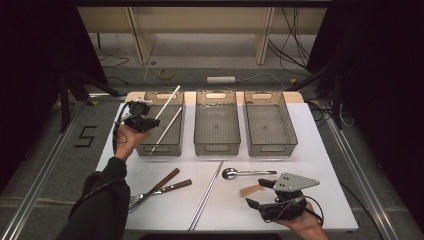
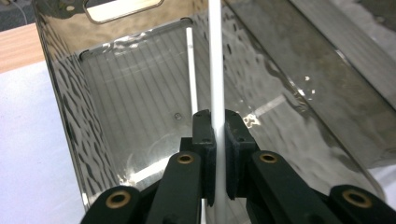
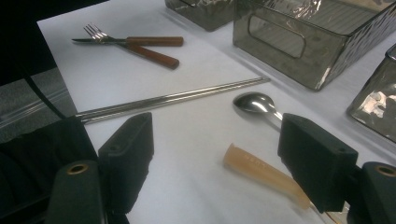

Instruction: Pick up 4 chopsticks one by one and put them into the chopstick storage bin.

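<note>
Over the left bin (image 1: 161, 146), the left tool (image 1: 145, 121) clamps a white chopstick (image 1: 169, 99) angled up-right.

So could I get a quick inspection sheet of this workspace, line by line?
Surface: white table, tidy.
Job's things: white stick over the left bin, which holds another stick.
Clutter: fork and knife, steel chopsticks, spoon, tan piece, two empty bins.
Grippers: left hand-held gripper shut on the stick; right hand-held gripper open, empty.
Cables: on the floor behind.
Surroundings: wooden frame, dark sides.
</note>
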{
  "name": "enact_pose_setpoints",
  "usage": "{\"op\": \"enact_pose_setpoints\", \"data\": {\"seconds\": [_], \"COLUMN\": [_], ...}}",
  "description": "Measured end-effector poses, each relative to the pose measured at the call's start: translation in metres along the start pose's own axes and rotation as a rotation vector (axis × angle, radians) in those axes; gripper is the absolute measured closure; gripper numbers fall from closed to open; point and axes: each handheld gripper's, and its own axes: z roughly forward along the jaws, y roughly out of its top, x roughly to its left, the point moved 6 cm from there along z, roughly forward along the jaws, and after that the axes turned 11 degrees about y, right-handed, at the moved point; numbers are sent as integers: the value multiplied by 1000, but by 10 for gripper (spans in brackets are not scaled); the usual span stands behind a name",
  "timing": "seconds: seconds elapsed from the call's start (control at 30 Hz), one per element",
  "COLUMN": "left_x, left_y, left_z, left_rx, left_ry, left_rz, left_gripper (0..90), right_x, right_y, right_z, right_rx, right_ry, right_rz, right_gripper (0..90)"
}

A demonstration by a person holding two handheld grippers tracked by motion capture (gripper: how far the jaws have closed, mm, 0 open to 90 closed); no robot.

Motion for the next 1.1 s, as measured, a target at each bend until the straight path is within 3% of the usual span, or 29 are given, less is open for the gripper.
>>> {"op": "enact_pose_setpoints", "data": {"seconds": [0.53,0.77,0.83,0.9,1.1], "left_x": [5,3,3,3,-7], "left_y": [-2,-2,-1,1,2], "left_z": [25,30,31,31,20], "left_rx": [78,90,83,71,49], "left_ry": [16,19,22,32,-15], "left_rz": [-24,-29,-34,-38,-41], "left_gripper": [841,836,799,701,590], "right_x": [1,1,1,1,1], "right_y": [-1,-1,-1,-2,-2], "right_z": [3,4,4,3,3], "right_rx": [10,17,17,17,15], "right_ry": [13,22,22,23,23], "right_rz": [-3,-5,-3,-4,-7], "right_gripper": [279,280,280,280,281]}}
